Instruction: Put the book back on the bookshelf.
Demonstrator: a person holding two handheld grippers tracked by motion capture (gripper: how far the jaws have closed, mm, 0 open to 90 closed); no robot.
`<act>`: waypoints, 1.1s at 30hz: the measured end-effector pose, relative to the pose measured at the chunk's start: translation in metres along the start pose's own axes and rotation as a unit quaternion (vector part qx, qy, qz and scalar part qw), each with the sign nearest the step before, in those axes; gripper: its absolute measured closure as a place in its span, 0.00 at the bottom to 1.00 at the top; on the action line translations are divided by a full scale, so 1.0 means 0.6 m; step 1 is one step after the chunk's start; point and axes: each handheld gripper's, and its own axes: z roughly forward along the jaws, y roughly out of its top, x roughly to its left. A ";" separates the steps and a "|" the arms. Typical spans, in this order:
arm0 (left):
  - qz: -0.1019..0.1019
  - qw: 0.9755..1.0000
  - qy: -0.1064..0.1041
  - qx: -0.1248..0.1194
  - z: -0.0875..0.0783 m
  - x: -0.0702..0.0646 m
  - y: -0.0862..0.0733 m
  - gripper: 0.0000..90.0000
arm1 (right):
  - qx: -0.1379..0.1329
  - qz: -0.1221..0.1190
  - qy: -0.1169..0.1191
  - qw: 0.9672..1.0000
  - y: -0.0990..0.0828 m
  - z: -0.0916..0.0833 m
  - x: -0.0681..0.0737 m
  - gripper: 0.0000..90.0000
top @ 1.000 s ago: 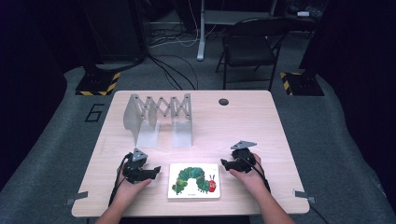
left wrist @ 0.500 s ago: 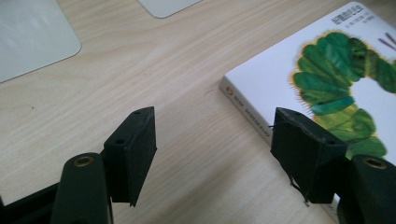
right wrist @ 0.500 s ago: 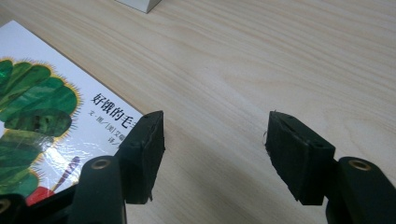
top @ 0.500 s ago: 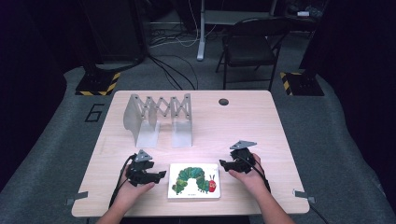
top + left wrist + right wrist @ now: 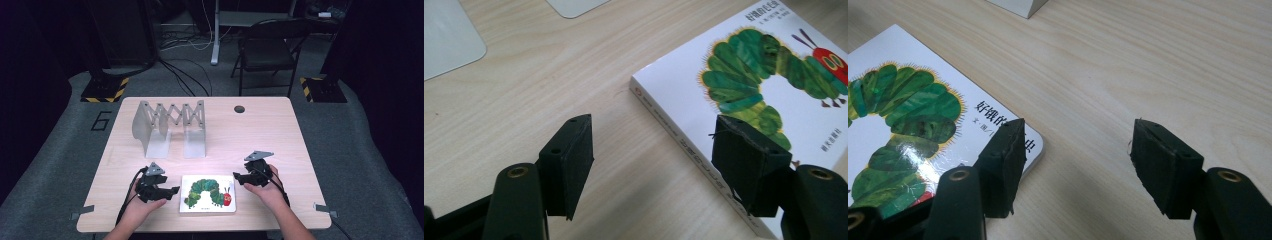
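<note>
A white picture book with a green caterpillar on its cover lies flat near the front edge of the wooden table. My left gripper is at the book's left edge. In the left gripper view the gripper straddles the book's spine, one jaw over the cover and the other over bare wood. Its jaws have just been closing a little, and neither pad presses on the book. My right gripper is open at the book's right corner. In the right gripper view the gripper has one jaw above the book.
A grey metal accordion-style rack stands at the back left of the table. A round cable hole sits near the far edge. A black folding chair stands on the floor beyond the table.
My left gripper has shifted slightly right toward the book and lifted a little. The right gripper and the book have stayed in place.
</note>
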 end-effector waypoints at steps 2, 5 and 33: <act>0.003 1.000 -0.001 -0.001 -0.001 -0.003 -0.001 0.36 | 0.000 -0.009 0.004 1.000 0.000 0.000 -0.001 0.43; 0.012 1.000 -0.011 -0.003 -0.007 -0.014 -0.009 0.35 | 0.005 -0.009 0.006 1.000 0.001 0.003 0.006 0.43; 0.077 0.995 -0.051 0.026 0.032 -0.073 -0.043 0.22 | 0.033 -0.023 0.031 0.999 -0.004 0.034 0.025 0.41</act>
